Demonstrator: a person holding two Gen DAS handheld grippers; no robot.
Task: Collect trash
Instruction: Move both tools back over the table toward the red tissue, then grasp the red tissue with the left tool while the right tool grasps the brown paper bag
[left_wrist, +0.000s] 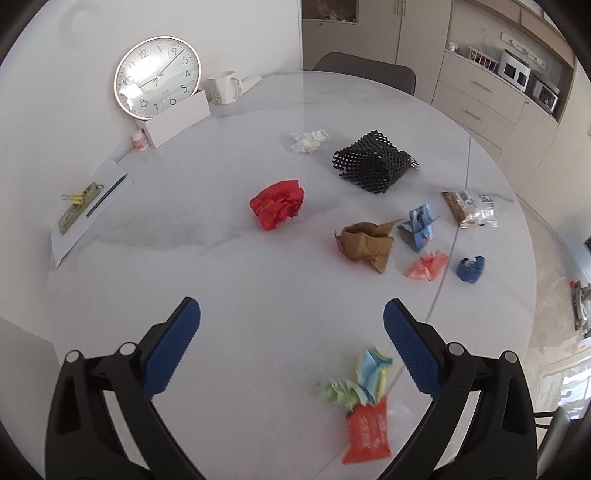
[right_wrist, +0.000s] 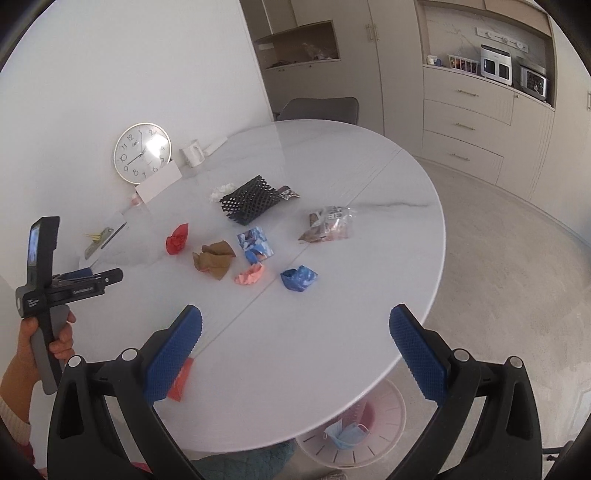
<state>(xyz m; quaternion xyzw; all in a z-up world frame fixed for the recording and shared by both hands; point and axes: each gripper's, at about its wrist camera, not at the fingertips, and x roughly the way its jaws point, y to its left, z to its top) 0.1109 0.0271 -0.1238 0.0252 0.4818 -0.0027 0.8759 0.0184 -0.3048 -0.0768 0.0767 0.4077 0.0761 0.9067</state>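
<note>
Left wrist view: the left gripper (left_wrist: 291, 339) is seen w/ jaws spread wide apart, nothing held, above the white round table (left_wrist: 229, 295). Trash is scattered across the centre and right of the frame: a red crumpled paper (left_wrist: 277, 204) at centre, a brown paper scrap (left_wrist: 365, 242) just right of it, a blue printed wrapper (left_wrist: 418, 227), a pink scrap (left_wrist: 426, 266) and a small blue wad (left_wrist: 470, 269) further right. A black mesh piece (left_wrist: 371, 160) and a white tissue (left_wrist: 309, 141) are placed above those, a clear snack bag (left_wrist: 471, 207) at the right edge. At lower centre, between the gripper fingers, an orange packet (left_wrist: 367, 434) is seen touching green and blue papers (left_wrist: 360, 380). A wall clock (left_wrist: 158, 77) and a mug (left_wrist: 223, 88) are set at upper left.

Right wrist view: the right gripper (right_wrist: 295, 349) is likewise held w/ jaws wide apart and empty, over the table's near edge. The left gripper is visible at the left edge of the frame, gripped by a hand (right_wrist: 55, 334). Under the table, at bottom centre, a pink bin (right_wrist: 384, 428) is seen w/ a blue face mask (right_wrist: 345, 435) inside.
</note>
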